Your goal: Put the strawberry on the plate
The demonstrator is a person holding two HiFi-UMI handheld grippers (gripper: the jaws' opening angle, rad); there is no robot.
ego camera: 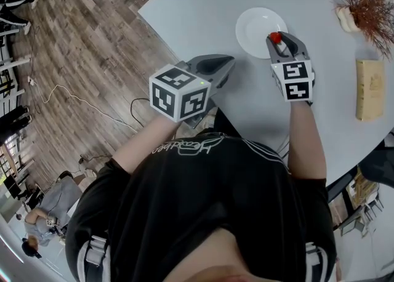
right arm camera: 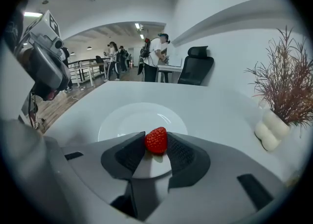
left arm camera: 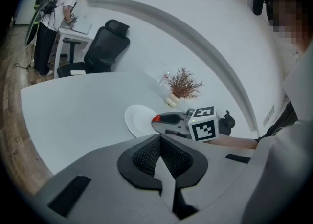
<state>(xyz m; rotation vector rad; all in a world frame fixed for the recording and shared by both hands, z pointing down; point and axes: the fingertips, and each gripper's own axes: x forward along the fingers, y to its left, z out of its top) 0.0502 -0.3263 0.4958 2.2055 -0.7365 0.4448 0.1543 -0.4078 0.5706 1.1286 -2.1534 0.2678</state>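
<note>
Head view: my right hand-held gripper [ego camera: 276, 38] is over the near right edge of the plate [ego camera: 253, 27], with the strawberry [ego camera: 275, 37] pinched at its tips. My left hand-held gripper [ego camera: 225, 65] hangs at the edge of the desk [ego camera: 203, 4], well apart from the plate.

Left gripper view: the jaws meet at the tips with nothing between them, so this one is closed and empty. Across the desk the berry shows red at the front of the right one, beside the plate's rim.

Right gripper view: both pads press the strawberry [right arm camera: 156, 140] from the sides, point up. The plate [right arm camera: 129, 120] lies below and ahead. I cannot tell whether the berry touches it; it looks just above.

Note for the release, as I judge it:
- Carry the berry forward, off the rim and toward the plate's middle.
- Lower until it rests on the plate before letting go; a drop could roll it off.
- Open slowly and evenly so neither pad drags it.
- Lift straight up and clear.
- Keep the left one where it is.
</note>
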